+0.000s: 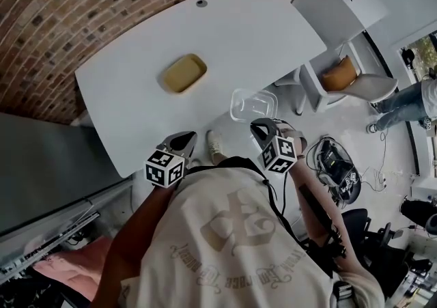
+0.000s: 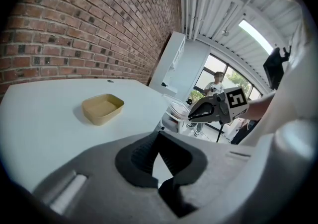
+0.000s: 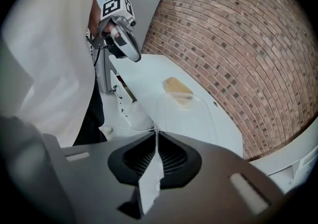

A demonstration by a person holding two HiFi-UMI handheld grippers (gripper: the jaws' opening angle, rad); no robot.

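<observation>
My right gripper (image 1: 259, 126) (image 3: 155, 156) is shut on the edge of a clear plastic lid (image 1: 254, 104) (image 3: 186, 113), which it holds in the air just off the near right edge of the white table (image 1: 136, 88). A shallow tan container (image 1: 184, 72) (image 2: 102, 109) (image 3: 178, 87) sits alone near the table's middle, apart from both grippers. At the table's near edge hovers my left gripper (image 1: 186, 139) (image 2: 159, 168), jaws together with nothing between them. The left gripper view shows the right gripper (image 2: 191, 115) holding the lid (image 2: 176, 106).
A brick wall (image 1: 82, 6) backs the table. A grey cabinet (image 1: 41, 163) stands at the left. A chair with an orange cushion (image 1: 341, 74) and cables on the floor (image 1: 334, 163) lie at the right. A person (image 1: 410, 98) stands at far right.
</observation>
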